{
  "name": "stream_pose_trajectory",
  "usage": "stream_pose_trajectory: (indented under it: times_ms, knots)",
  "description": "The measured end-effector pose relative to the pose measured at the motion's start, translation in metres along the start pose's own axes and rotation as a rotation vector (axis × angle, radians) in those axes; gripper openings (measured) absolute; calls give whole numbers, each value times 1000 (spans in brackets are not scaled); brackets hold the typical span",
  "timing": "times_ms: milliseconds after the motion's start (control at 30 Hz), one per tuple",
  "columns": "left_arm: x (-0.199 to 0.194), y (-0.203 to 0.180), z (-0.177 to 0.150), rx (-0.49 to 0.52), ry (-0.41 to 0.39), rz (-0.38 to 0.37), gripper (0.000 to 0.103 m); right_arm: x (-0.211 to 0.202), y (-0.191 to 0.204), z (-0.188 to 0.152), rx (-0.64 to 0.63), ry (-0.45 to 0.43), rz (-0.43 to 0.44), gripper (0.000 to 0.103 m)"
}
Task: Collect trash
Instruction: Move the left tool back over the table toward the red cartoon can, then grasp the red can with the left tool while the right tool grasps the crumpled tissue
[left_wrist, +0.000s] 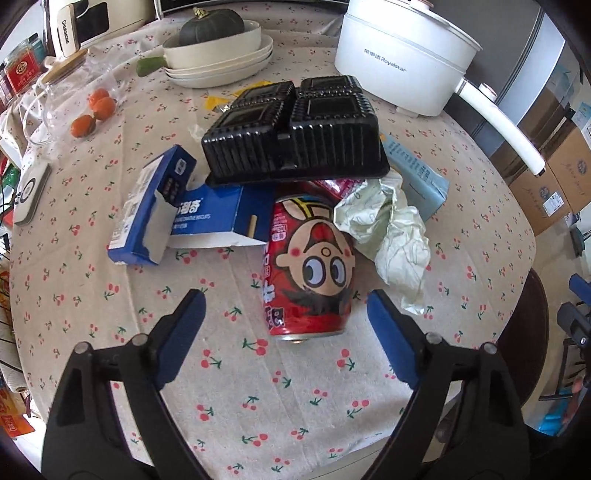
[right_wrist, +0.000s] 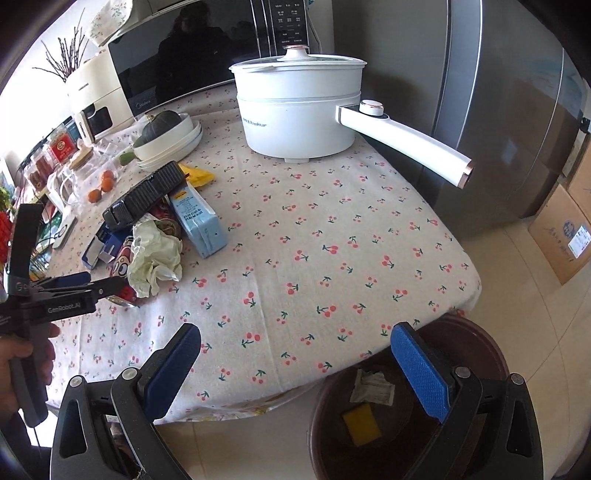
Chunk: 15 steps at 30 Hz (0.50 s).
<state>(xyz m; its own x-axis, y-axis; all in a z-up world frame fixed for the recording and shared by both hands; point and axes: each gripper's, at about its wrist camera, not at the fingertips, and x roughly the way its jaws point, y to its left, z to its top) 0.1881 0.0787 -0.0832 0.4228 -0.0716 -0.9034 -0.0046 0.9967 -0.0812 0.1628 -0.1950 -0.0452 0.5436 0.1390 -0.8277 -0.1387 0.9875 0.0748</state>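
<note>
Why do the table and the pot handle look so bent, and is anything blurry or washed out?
Left wrist view: the fisheye lens bows the table edge and darkens the corners; the red can is sharp, while the white pot is slightly overexposed. Right wrist view: the same curving bends the fridge; daylight is soft and the microwave door shows reflections.

Both wrist views steeply down, sharing the trash pile (left_wrist: 306, 206) and white pot (right_wrist: 299, 110).

White electric pot (left_wrist: 402, 55) read "Royalstar" (Chinese characters before it); left gripper (right_wrist: 66, 291) body bore "GenRobot.AI"; cream appliance (left_wrist: 68, 31) carried "CHANGHONG"; blue box (left_wrist: 207, 218) showed "BISCUITS".
</note>
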Motion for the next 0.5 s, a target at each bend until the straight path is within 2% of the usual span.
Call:
stream_pose_trajectory:
  times_ms: [67,167,233,500]
  knots:
    - [7,1,3,-20,-1,-11,85,5,2,0,-2,9,-5,103]
    - [15,7,5,-73,12,-74,76,13,4,0,5,21,-10,103]
    - [16,9,6,-92,22,-132,62,18,8,1,12,29,-6,103]
    - [-18,22,-18,-50,14,-129,61,37,47,8,-10,37,56,103]
